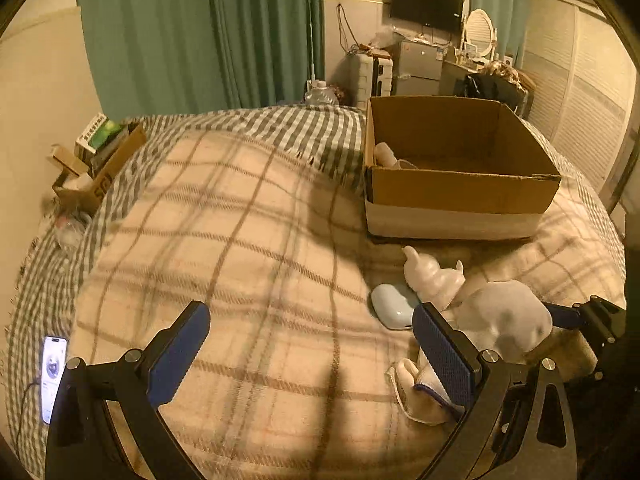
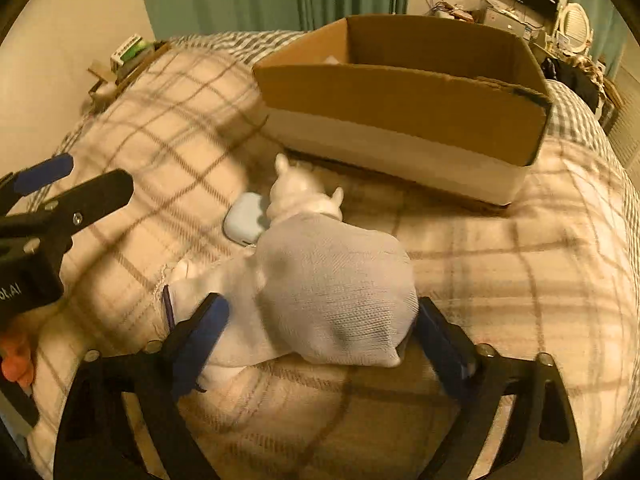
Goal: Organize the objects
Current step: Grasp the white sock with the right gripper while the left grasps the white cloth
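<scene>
- Several small things left on the bed blanket [image 2: 500, 264], just before the cardboard box [image 2: 400, 92]: cloth bundle [image 2: 336, 300], white bear figure [image 2: 298, 196], pale blue case [image 2: 245, 218], folded cloth [image 1: 412, 396].
- Right hand-held gripper [image 2: 320, 332] wide, one pad on each side of the bundle, not yet closed.
- Left hand-held gripper [image 1: 312, 344] wide too, holding nothing, over bare blanket.
- Bundle probably soft and light, with loose weave; best taken across the thick middle, since a corner could sag.
- Bear perhaps hard and fragile.
- Bedding soft, likely to sink under pressure.
- Bedroom with green curtains [image 1: 200, 32].
</scene>
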The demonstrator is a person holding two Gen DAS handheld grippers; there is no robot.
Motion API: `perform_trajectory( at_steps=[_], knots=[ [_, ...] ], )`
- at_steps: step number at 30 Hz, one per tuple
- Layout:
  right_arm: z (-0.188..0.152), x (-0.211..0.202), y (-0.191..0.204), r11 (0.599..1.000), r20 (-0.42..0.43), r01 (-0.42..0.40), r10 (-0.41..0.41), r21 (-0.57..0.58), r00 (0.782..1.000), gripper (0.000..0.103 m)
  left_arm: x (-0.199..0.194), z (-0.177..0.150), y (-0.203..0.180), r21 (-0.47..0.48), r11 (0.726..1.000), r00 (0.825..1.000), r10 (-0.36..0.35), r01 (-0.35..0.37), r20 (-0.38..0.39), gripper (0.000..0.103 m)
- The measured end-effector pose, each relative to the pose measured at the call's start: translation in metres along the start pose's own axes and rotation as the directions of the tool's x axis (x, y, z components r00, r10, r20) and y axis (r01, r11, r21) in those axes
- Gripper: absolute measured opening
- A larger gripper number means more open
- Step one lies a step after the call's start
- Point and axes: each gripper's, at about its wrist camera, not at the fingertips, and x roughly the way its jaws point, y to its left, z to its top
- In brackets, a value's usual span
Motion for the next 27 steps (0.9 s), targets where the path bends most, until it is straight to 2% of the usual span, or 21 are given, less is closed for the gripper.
perform_trajectory(
  at_steps=[2,5,8,12,15,18,19,21,23,24,27],
  knots=[
    [-0.001,-0.006,-0.001,1.000,0.026,0.018,-0.018,0.004,0.999,0.063,0.001,-0.002,0.000,0.000,1.000,1.000,0.000,0.000,-0.005,0.103],
    [-0.005,-0.027,-0.009,0.998,0.078,0.013,-0.017,0.055,0.997,0.051,0.001,-0.003,-0.001,0.002,1.000,1.000,0.002,-0.002,-0.013,0.103],
    [-0.006,-0.055,-0.018,0.994,0.153,0.038,-0.053,0.104,0.987,0.044,-0.002,-0.005,-0.005,0.010,1.000,1.000,0.002,-0.001,-0.013,0.103],
    [-0.001,-0.090,-0.033,0.983,0.234,0.090,-0.126,0.158,0.964,0.043,-0.003,-0.009,-0.022,0.056,0.998,0.999,-0.024,0.026,-0.031,0.103],
    [-0.001,-0.100,-0.040,0.978,0.257,0.112,-0.155,0.174,0.954,0.042,0.001,-0.017,-0.042,0.113,0.990,0.995,-0.073,0.080,-0.067,0.102],
    [-0.005,-0.098,-0.048,0.976,0.250,0.103,-0.150,0.191,0.956,0.042,0.009,-0.027,-0.063,0.174,0.978,0.989,-0.096,0.115,-0.115,0.093],
    [-0.006,-0.096,-0.050,0.976,0.245,0.096,-0.143,0.196,0.959,0.042,0.015,-0.030,-0.069,0.189,0.972,0.983,-0.114,0.140,-0.143,0.089],
    [-0.008,-0.093,-0.053,0.975,0.236,0.081,-0.130,0.205,0.963,0.042,0.025,-0.036,-0.078,0.206,0.963,0.973,-0.134,0.172,-0.187,0.073],
    [-0.009,-0.090,-0.054,0.976,0.231,0.073,-0.121,0.208,0.965,0.042,0.036,-0.043,-0.087,0.242,0.953,0.965,-0.125,0.182,-0.231,0.040],
    [-0.010,-0.090,-0.054,0.976,0.233,0.071,-0.120,0.208,0.965,0.042,0.038,-0.045,-0.088,0.247,0.950,0.962,-0.132,0.191,-0.239,0.031],
    [-0.013,-0.092,-0.053,0.975,0.238,0.069,-0.120,0.210,0.964,0.042,0.032,-0.044,-0.086,0.238,0.951,0.964,-0.146,0.198,-0.220,0.018]
  ],
)
